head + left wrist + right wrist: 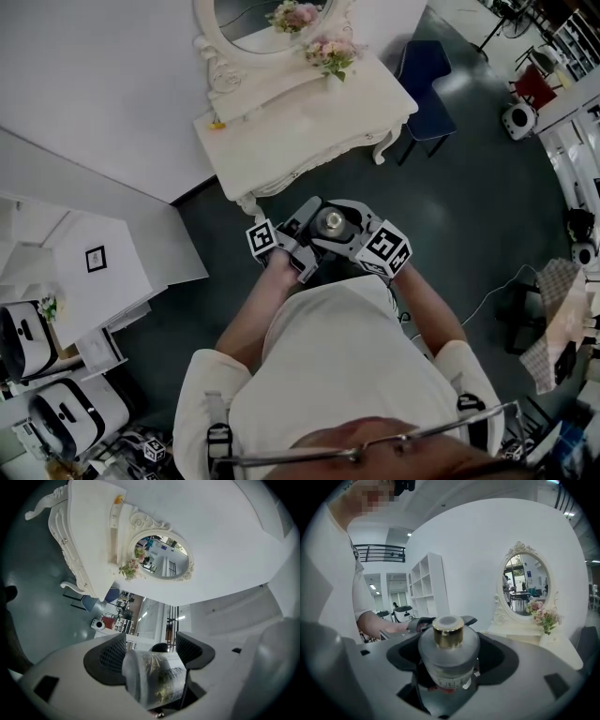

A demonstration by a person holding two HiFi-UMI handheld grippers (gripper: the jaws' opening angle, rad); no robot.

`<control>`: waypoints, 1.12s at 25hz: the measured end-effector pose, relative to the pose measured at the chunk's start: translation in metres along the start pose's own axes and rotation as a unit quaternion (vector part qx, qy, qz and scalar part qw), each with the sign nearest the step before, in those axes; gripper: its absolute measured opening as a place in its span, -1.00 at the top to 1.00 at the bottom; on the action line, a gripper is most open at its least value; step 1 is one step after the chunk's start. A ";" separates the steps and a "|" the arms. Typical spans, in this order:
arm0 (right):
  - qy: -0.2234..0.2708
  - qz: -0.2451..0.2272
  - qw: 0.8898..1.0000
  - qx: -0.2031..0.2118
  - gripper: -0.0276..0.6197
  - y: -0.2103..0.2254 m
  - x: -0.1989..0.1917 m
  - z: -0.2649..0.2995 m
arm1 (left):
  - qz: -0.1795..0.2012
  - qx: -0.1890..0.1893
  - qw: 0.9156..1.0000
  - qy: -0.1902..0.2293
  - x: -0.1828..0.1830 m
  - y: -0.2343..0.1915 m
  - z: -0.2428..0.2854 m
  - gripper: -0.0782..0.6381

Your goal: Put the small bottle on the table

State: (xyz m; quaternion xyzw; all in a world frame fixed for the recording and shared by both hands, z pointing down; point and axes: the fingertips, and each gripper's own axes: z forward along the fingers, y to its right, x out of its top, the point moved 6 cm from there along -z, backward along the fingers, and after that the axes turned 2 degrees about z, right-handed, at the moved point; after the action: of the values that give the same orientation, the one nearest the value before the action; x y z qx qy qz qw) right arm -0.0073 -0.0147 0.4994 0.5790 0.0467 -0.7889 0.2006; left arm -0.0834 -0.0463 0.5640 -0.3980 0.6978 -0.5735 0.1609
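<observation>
The left gripper (150,651) and the right gripper (449,641) meet close in front of the person's chest. Both sets of jaws are part-way closed and clamped on the same small bottle (448,656). In the right gripper view the bottle stands upright between the pads, its gold cap (448,631) pointing up. In the left gripper view it lies crosswise between the pads. This double hold looks like a hand-over or a way to steady the bottle while it is carried. The white table (309,122) lies ahead of both grippers, well apart from them, so the bottle is not yet set down.
</observation>
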 end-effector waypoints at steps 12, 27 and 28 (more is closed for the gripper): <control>-0.007 -0.005 0.999 0.040 -0.15 0.072 0.008 0.014 | 0.009 0.001 0.999 0.037 0.044 -0.012 0.048 -0.11; -0.029 -0.023 0.993 0.109 -0.15 0.211 0.025 0.019 | 0.021 -0.004 0.995 0.096 0.111 -0.039 0.156 -0.11; -0.029 -0.023 0.993 0.113 -0.15 0.218 0.025 0.019 | 0.020 -0.004 0.995 0.100 0.114 -0.041 0.161 -0.11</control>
State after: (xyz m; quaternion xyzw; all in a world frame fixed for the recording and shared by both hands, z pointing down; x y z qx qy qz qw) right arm 0.0503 -0.2269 0.5167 0.5734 -0.0357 -0.8101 0.1170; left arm -0.0305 -0.2394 0.5816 -0.3249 0.7207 -0.6043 0.0999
